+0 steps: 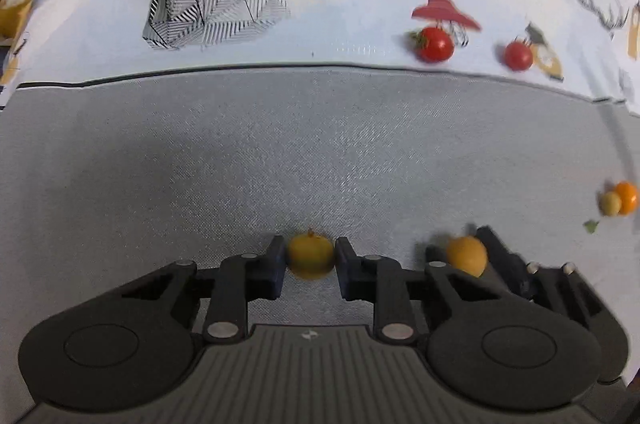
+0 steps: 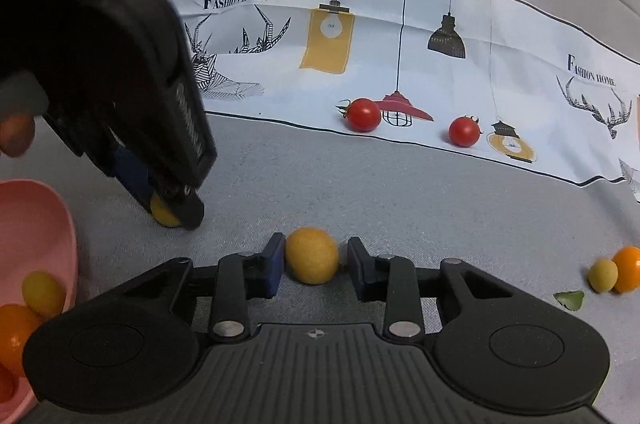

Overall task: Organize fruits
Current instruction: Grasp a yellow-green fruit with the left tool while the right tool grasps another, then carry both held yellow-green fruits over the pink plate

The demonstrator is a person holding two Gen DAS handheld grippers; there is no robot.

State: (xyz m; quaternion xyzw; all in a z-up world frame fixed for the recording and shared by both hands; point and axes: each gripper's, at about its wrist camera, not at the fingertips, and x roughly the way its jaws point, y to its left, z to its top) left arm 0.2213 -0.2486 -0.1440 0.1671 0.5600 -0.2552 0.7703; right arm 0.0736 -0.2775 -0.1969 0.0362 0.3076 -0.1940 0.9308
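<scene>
Clamping one yellow tomato [image 1: 311,256] in the left gripper [image 1: 311,258], low on the grey tabletop [image 1: 240,152]; pinching another yellow tomato [image 2: 311,261] in the right gripper [image 2: 314,262] just beside; pink bowl [image 2: 60,224] nearby.

Two cherry tomatoes [image 2: 363,115] [image 2: 464,131] lie on the printed cloth [image 2: 500,36] behind; two small tomatoes [image 2: 603,275] [image 2: 629,269] touch at right; bowl [image 2: 40,208] at left holds fruits.
</scene>
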